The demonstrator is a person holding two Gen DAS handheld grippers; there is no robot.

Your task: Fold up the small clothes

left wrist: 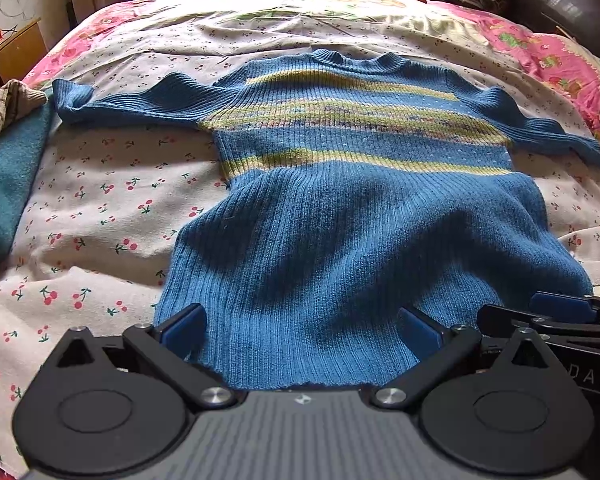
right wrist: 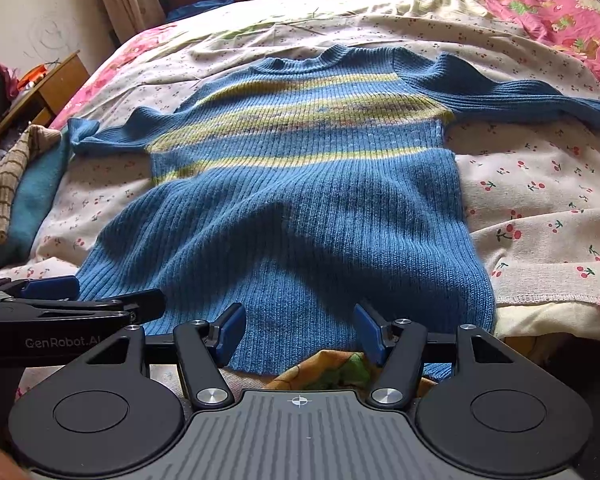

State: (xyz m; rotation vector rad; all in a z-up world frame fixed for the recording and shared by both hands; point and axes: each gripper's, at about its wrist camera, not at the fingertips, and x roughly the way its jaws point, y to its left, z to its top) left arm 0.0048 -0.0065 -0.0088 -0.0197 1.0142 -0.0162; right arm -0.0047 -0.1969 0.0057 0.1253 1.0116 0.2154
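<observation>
Both grippers parked at the sweater's hem, jaws wide.

The blue ribbed sweater (left wrist: 340,220) lies flat and face up on the bed, on a cherry-print sheet (left wrist: 100,208), sleeves spread to either side, yellow-green stripes across the chest, neckline at the far end. The left gripper (left wrist: 300,332) stands wide open over the near hem, blue pads apart with knit between them, not pinching. The right gripper (right wrist: 300,332) is just as wide, straddling the hem edge just beside it. Off to the left, a teal cloth (left wrist: 8,184) and a checked fabric (left wrist: 0,116) are bunched at the bed's edge.
</observation>
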